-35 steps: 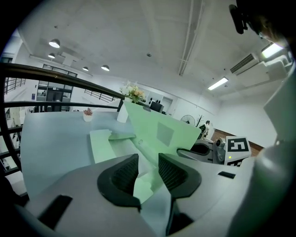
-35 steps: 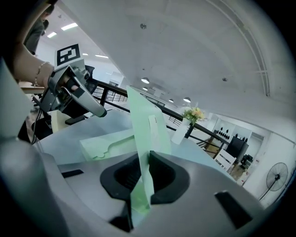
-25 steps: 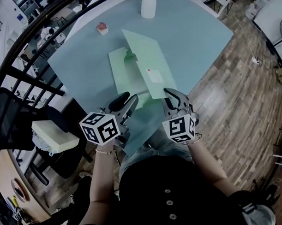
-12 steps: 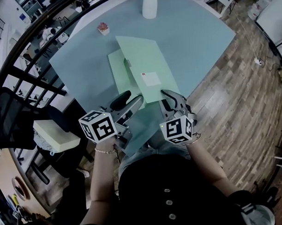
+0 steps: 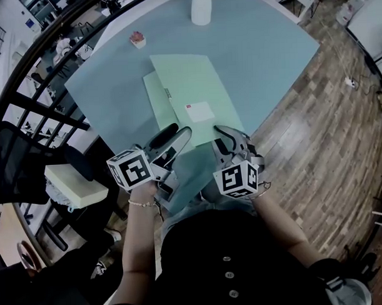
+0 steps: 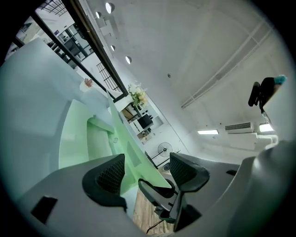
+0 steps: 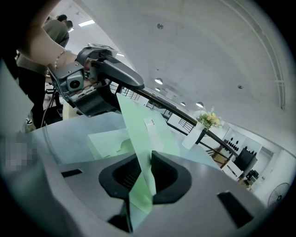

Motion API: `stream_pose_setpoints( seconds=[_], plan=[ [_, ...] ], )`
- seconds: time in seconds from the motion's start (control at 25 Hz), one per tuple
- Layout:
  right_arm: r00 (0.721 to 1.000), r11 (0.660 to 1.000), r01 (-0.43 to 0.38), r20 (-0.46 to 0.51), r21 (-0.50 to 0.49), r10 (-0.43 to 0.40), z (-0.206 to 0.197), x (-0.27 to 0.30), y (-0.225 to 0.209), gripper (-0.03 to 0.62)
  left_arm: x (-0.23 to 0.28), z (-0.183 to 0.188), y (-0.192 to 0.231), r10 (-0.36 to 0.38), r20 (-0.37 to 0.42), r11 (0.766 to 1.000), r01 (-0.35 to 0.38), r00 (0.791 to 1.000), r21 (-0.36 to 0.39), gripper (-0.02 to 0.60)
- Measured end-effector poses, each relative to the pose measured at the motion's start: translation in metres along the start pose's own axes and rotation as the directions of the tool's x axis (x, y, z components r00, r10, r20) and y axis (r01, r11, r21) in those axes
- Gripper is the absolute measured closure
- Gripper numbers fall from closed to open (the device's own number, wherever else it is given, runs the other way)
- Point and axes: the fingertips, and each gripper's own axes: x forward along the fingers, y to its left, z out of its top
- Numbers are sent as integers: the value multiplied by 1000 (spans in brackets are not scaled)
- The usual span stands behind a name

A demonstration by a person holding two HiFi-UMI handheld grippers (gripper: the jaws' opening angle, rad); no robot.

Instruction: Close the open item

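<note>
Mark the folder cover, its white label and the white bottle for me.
Cover (image 5: pixel 190 83): head view, bare green above the label.
Label (image 5: pixel 199 111): head view, its centre.
Bottle (image 5: pixel 200 9): head view, lower body.

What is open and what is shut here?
Green folder: half open, cover tilted up over its base.
Left hand-held gripper: open, jaws have just been opening wide; folder's edge between them, not pinched.
Right hand-held gripper: shut on the folder's cover, jaws have just been opening slightly.
White bottle: standing upright.
</note>
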Motion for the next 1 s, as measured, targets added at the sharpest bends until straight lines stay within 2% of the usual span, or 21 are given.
stream_pose_setpoints(
  seconds=[0.16,0.4,0.48,0.56,0.64,1.0],
  plan=[
    [1000,1000,-16,-1,-13,16,-1,3,5,530,7,-3,6,-2,4,999,2,1000,-43,279],
    [999,999,-34,-1,-32,34,-2,5,11,522,10,-8,15,20,-16,999,-21,1000,-47,282],
    [999,998,-41,-1,-36,41,-2,6,13,519,10,-9,20,34,-23,998,-35,999,-43,314],
    [999,998,-49,0,-43,49,-3,7,15,517,10,-9,24,55,-34,998,-57,998,-32,410],
    [998,997,-58,-3,-57,58,-4,8,16,516,10,-11,26,73,-55,997,-74,996,-9,455],
    [996,993,-91,-7,-77,91,-5,8,22,495,5,-14,35,92,-66,996,-93,994,-13,487]
  ],
)
